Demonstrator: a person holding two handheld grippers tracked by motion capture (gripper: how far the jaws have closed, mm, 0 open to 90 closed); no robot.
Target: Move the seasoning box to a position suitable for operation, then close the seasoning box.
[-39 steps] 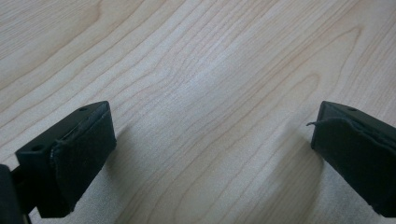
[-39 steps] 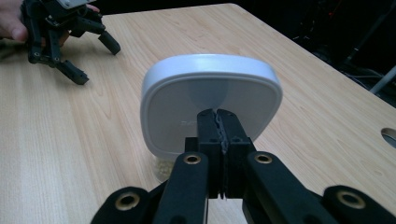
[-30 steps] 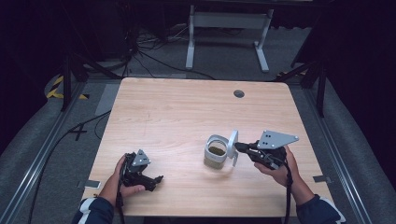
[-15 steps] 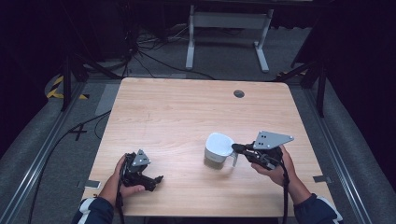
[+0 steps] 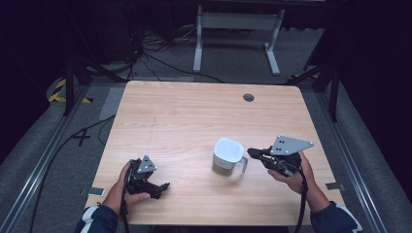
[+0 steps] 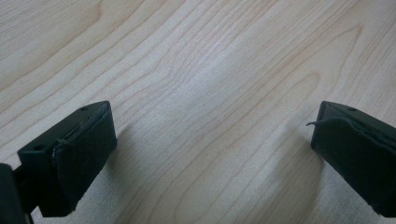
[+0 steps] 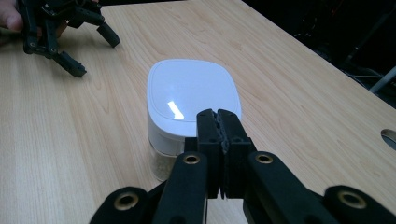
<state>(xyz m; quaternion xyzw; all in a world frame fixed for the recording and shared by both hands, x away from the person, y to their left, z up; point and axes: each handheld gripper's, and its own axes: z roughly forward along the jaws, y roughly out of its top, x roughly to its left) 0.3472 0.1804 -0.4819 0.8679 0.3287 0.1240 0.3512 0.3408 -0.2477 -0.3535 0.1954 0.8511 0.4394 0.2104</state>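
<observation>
One wood desk (image 5: 194, 121), dark room, cables on floor beyond. Jar (image 5: 227, 157) right of centre, lid now closed, was up. Right tool (image 5: 252, 153) pinched shut beside it; left tool (image 5: 163, 188) wide, near-left.

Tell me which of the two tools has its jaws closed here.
The right tool, beside the white-lidded container: its jaws are pressed together with nothing visible between them. The left tool has its jaws wide apart over bare table.

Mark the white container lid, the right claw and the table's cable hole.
white container lid (image 7: 191, 91), right gripper view, lid's top.
right claw (image 7: 218, 122), right gripper view, between its tips.
cable hole (image 5: 248, 97), high view, hole's centre.
</observation>
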